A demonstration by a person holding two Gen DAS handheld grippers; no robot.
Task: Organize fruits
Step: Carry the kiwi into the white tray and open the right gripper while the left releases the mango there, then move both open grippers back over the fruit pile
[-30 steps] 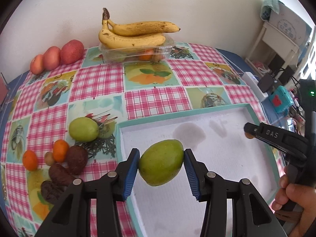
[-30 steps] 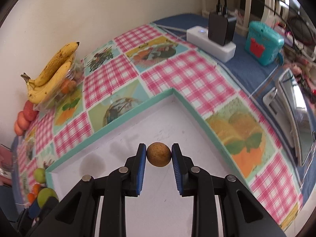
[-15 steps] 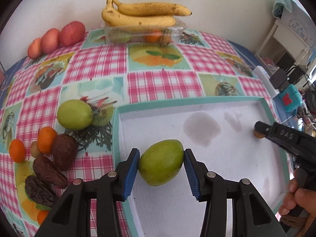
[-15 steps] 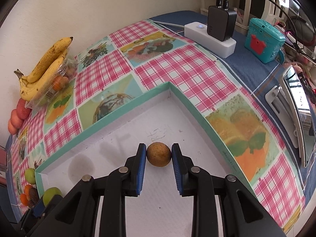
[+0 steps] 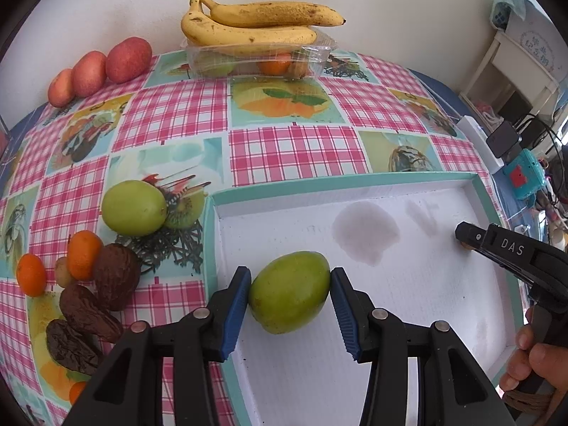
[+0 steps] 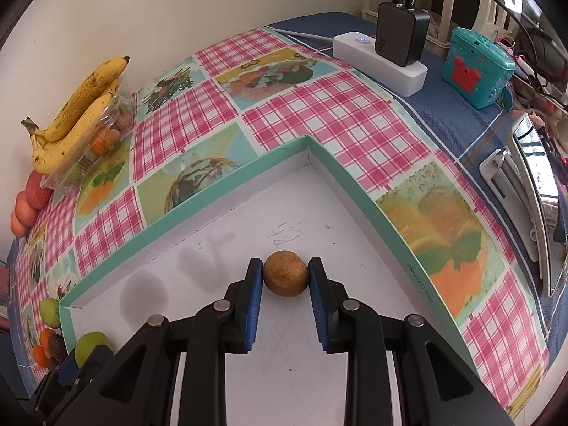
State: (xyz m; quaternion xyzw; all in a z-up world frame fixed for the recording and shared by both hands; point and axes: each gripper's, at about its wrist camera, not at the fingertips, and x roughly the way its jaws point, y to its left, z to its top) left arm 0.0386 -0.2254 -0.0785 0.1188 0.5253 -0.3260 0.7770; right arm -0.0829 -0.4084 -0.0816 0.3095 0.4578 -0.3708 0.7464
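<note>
Lowered closer to the white tray (image 5: 426, 319) than a second ago, both grippers. Left gripper (image 5: 289, 300) clamped on a green mango (image 5: 289, 291), lower centre, over the tray's left edge. Right gripper (image 6: 285, 285) closed on a small brown fruit (image 6: 285, 278), centre frame, touching the tray floor. Bananas (image 5: 255, 25) at top.

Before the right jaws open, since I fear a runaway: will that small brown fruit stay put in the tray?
The small brown fruit is nearly round, so it may roll. The tray floor looks flat and smooth; its raised rim should probably stop it.
</note>
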